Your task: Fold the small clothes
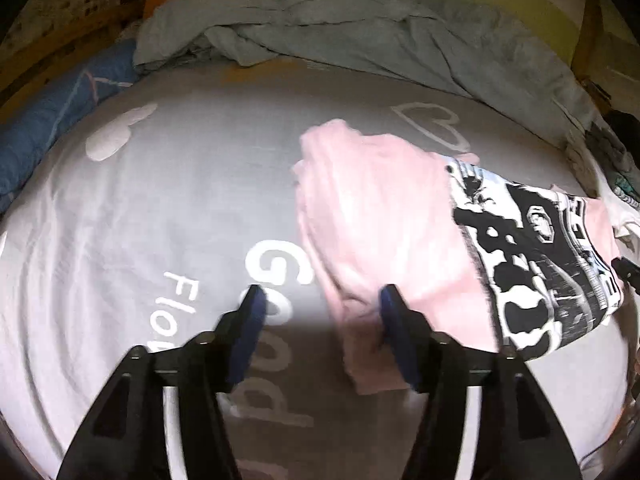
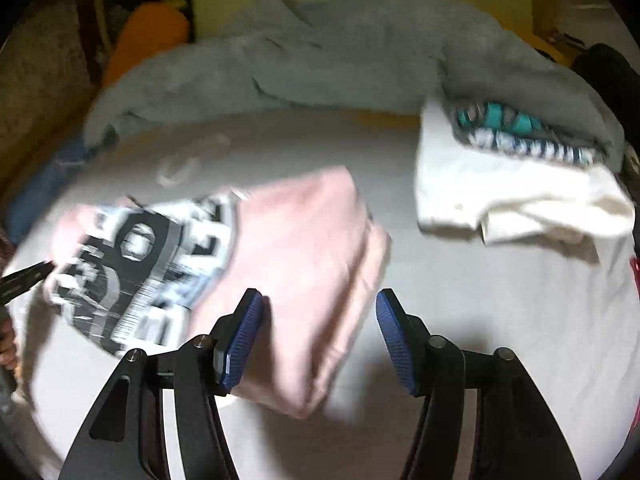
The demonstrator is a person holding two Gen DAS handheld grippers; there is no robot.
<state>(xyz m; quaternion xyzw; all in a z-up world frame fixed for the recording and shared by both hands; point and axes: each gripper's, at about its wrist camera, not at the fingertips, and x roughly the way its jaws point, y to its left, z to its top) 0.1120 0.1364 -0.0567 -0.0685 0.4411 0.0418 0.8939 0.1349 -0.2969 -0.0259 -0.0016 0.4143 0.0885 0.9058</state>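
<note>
1. Work surface: grey bed sheet [image 1: 160, 200] with white lettering, taken as the landmark; rumpled grey blanket [image 1: 340, 32] along its far edge.
2. Task item: pink shirt [image 1: 372, 216] with black-and-white print, lying roughly folded on the sheet, right of the lettering in the left wrist view.
3. Left gripper [image 1: 318, 300]: jaws standing apart, nothing clamped. Left finger over bare sheet and lettering; right finger over the near left edge of the pink shirt. Contact with the cloth not determinable.
4. Right gripper [image 2: 318, 304]: jaws likewise parted, nothing pinched. Near right part of the pink shirt [image 2: 304, 248] lying between and below the fingers; left pad [image 2: 244, 340] over pink cloth, right pad over bare sheet.
5. To the right on the sheet, well apart from the shirt: white garment [image 2: 500, 196] loosely piled, with a teal-and-white patterned piece [image 2: 520, 132] behind it.
6. Handling, as judged: light, soft, limp knit; no stiffness, no fragility; prone to slumping and to layers sliding when lifted; printed panel probably slightly stiffer.
7. Hold points, as judged: both near corners or the near folded edge, pinching all layers together, one gripper per side.
8. Status, as judged: shirt part-folded, resting free on the sheet, one further fold or a tidy-up likely outstanding.
</note>
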